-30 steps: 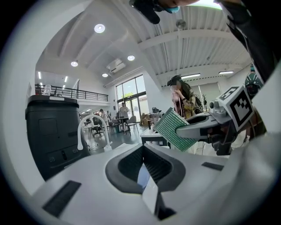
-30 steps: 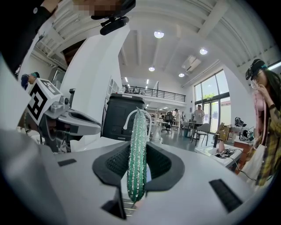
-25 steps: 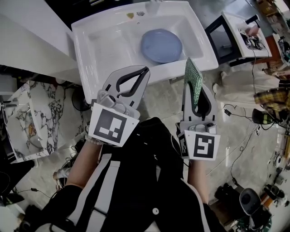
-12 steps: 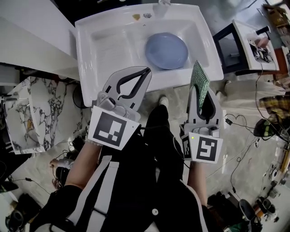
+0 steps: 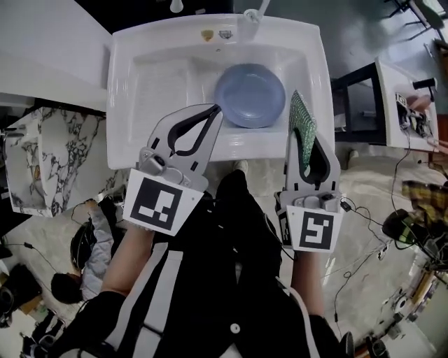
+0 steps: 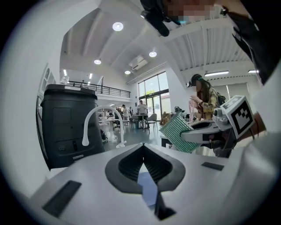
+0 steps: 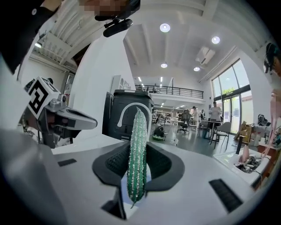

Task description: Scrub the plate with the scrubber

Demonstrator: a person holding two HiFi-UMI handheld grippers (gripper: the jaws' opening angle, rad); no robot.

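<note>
Left claw (image 5: 215,110), right claw (image 5: 302,136): both closed

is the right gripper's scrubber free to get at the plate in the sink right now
Probably yes: the right gripper holds the scrubber just beside the plate, which lies bare in the sink, with nothing between them.

One round blue plate (image 5: 250,95) is lying in one white rectangular sink (image 5: 140,77), and one curved white faucet (image 5: 253,15) is standing there. One green textured scrubber (image 5: 301,115) is showing. Two white hand-held grippers are showing, the left gripper (image 5: 216,108) and the right gripper (image 5: 299,140), each carrying one black-and-white marker cube (image 5: 159,203).
</note>
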